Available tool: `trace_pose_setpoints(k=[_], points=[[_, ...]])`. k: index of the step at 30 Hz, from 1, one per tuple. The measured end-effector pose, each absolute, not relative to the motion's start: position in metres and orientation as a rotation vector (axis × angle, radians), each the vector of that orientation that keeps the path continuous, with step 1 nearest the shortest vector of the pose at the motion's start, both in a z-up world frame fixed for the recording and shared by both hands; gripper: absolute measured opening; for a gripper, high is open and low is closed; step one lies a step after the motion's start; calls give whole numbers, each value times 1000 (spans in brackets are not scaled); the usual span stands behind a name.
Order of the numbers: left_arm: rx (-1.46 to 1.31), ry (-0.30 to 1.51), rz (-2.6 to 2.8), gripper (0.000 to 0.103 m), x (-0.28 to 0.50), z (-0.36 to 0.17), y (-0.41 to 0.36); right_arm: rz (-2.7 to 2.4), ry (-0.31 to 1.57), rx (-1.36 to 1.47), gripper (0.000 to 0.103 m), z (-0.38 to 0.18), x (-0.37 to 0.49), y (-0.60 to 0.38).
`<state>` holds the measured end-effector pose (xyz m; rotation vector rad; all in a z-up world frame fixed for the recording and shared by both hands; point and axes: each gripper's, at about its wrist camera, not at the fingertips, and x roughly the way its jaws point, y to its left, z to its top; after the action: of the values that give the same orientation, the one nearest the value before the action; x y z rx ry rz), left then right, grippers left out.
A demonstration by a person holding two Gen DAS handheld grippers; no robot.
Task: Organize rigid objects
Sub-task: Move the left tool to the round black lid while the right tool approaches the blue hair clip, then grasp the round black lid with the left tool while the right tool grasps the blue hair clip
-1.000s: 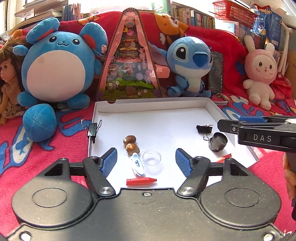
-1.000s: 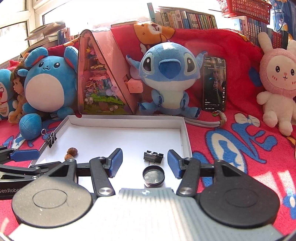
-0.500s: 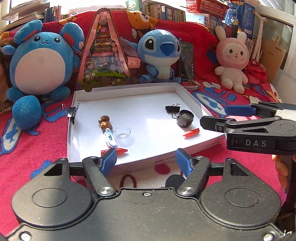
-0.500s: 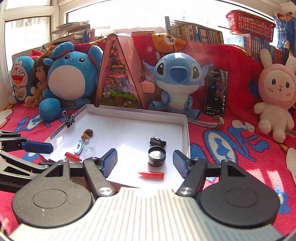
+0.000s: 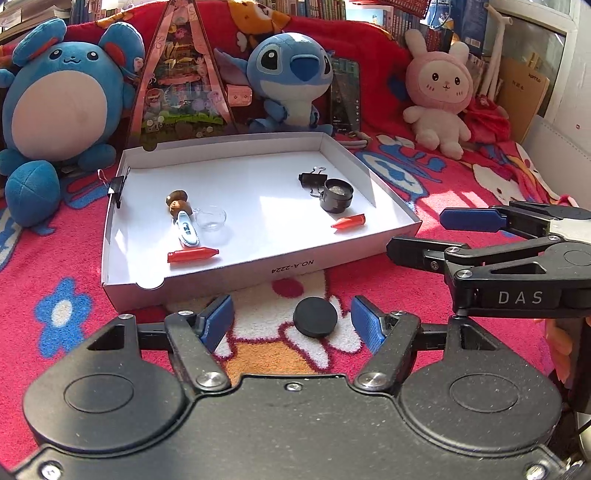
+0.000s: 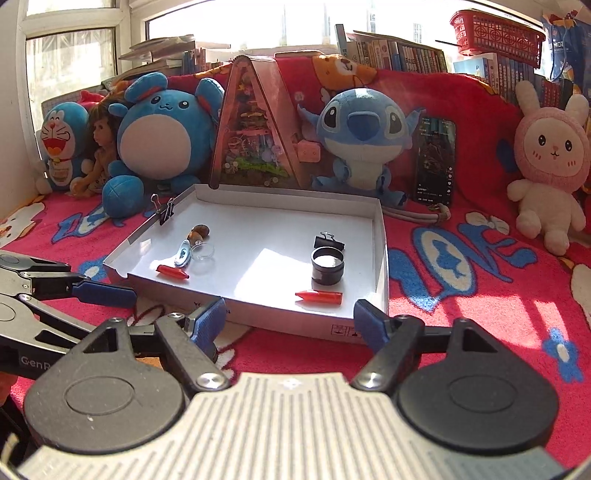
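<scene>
The near wall of the white box (image 5: 258, 266) carries the printed code "NO-A-2224", seen upside down from the left wrist. The side of the right gripper (image 5: 424, 236) reads "DAS", and the left gripper's (image 5: 291, 325) body shows "GenR" before the right-wrist view cuts it off.

The left gripper stands moderately wide with nothing gripped. A black round lid (image 5: 315, 316) lies on the blanket between its blue pads (image 5: 218, 325), apart from both. The right gripper's jaws are opening, already wide, and hold nothing; between them, just ahead, is only the box's near wall.

Ahead of the left gripper, inside the box, lie a red crayon (image 5: 192, 255), a small white-and-blue clip-like piece (image 5: 187, 232), a clear little dish (image 5: 210, 218) and two brown nuts (image 5: 177, 202). Ahead of the right gripper lie a second red crayon (image 6: 319, 296), a black round tin (image 6: 327, 266) standing without a lid, and a black binder clip (image 6: 328, 240) touching or nearly touching its far side. Another binder clip (image 6: 167, 210) bites the box's left wall.

Everything sits on a red cartoon blanket (image 6: 461, 295) in strong sunlight. Beyond the box are a round blue plush (image 6: 162, 136), a triangular display box (image 6: 255, 147), a blue big-eared plush (image 6: 362, 136), an upright phone (image 6: 434, 162) and a pink bunny plush (image 6: 550, 162), with books (image 6: 399, 55) and a window (image 6: 258, 22) behind.
</scene>
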<state>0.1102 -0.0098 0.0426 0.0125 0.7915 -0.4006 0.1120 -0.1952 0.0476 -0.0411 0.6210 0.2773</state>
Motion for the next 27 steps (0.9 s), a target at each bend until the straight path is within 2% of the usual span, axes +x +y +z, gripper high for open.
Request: trace_pose_setpoints(k=[14, 25, 27], points=[[14, 840, -449, 67, 102, 25, -23, 234, 646, -74, 86, 27, 81, -216], [-47, 844, -443, 55, 116, 15, -42, 314, 677, -90, 87, 12, 54, -218], [-35, 837, -435, 48, 118, 13, -47, 343, 679, -90, 88, 10, 51, -215]])
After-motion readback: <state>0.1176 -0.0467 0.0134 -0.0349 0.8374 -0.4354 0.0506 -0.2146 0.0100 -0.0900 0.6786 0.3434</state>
